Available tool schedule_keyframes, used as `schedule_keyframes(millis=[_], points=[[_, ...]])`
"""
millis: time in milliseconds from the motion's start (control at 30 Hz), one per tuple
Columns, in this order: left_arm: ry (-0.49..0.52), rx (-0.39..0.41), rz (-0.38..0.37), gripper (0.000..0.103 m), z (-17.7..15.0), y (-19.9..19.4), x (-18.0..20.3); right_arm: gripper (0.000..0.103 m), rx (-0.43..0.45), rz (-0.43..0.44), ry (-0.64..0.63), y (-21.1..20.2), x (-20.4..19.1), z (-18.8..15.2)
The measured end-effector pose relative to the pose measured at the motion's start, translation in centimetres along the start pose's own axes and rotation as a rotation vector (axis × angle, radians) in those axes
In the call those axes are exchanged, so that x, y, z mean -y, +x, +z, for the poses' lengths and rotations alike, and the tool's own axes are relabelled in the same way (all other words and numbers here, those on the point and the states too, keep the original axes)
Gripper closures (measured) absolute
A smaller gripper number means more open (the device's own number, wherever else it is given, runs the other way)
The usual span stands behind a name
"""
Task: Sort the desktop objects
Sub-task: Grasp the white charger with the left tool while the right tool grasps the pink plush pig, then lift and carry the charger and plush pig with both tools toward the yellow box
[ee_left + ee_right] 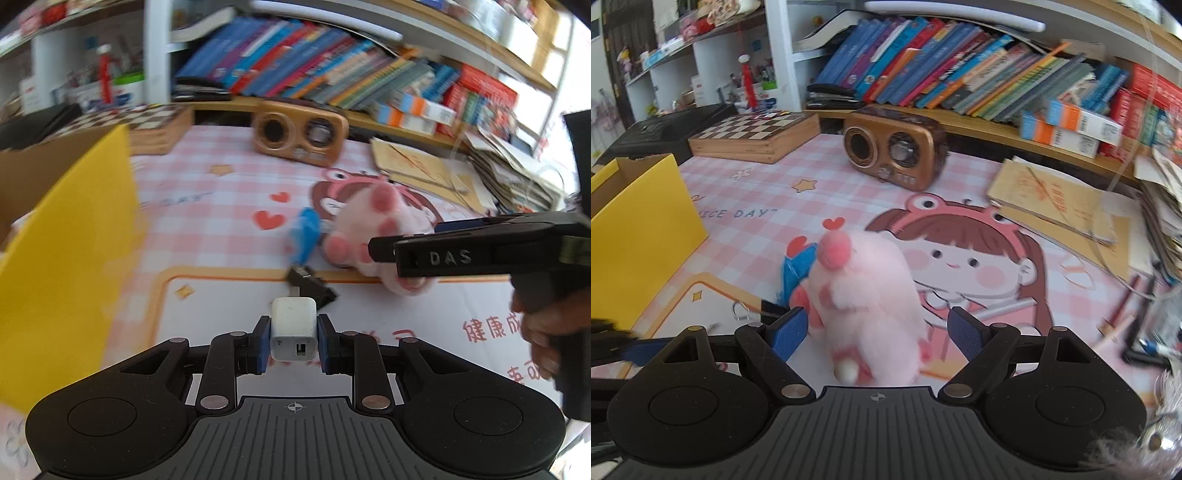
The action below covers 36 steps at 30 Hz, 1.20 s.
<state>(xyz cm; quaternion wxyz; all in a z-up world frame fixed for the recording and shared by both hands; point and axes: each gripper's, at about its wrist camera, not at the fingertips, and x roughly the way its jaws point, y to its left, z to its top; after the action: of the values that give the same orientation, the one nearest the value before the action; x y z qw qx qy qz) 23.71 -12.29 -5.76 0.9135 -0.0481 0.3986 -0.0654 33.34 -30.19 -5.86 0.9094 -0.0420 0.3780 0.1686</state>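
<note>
Black claw (293, 341), blue pads (261, 345), "DAS" lettering.

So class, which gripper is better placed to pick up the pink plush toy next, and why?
Right. The right gripper is open with the pink plush toy between its fingers, while the left gripper is already shut on the white charger.

One white USB charger (294, 328) sits clamped in the left tool (293, 345). One pink plush toy (864, 295) stands between the spread fingers of the right tool (875, 332), and one blue fuzzy toy (796, 267) lies beside it. One black binder clip (312, 286) rests on the bench. There is one yellow box (639, 236), one retro radio (895, 151) and one chessboard box (753, 134). The shelf books (923, 62) are too many and too blurred to count.
</note>
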Motion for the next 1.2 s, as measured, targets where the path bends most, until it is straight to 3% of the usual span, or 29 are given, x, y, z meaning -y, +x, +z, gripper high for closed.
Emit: schedule_keyframes(millis=[200, 267, 400, 800, 1200], points=[[-0.060, 0.020, 0.029, 0.079, -0.1, -1.6, -1.5, 0.025, -0.032, 0.012, -0.022, 2.3, 0.0, 0.6], [-0.070, 0.027, 0.033, 0.079, -0.2, -2.1, -1.8, 0.034, -0.037, 0.038, -0.014, 2.5, 0.1, 0.5], [-0.081, 0.036, 0.037, 0.079, -0.2, -2.8, -2.3, 0.045, -0.022, 0.040, -0.002, 2.0, 0.2, 0.4], [-0.064, 0.066, 0.002, 0.079, -0.4, -4.3, -1.3, 0.045, 0.031, -0.027, 0.114, -3.5, 1.4, -1.4], [-0.055, 0.111, -0.028, 0.079, -1.7, -7.3, -0.9, 0.045, 0.060, -0.065, 0.202, -9.3, -0.1, -4.6]])
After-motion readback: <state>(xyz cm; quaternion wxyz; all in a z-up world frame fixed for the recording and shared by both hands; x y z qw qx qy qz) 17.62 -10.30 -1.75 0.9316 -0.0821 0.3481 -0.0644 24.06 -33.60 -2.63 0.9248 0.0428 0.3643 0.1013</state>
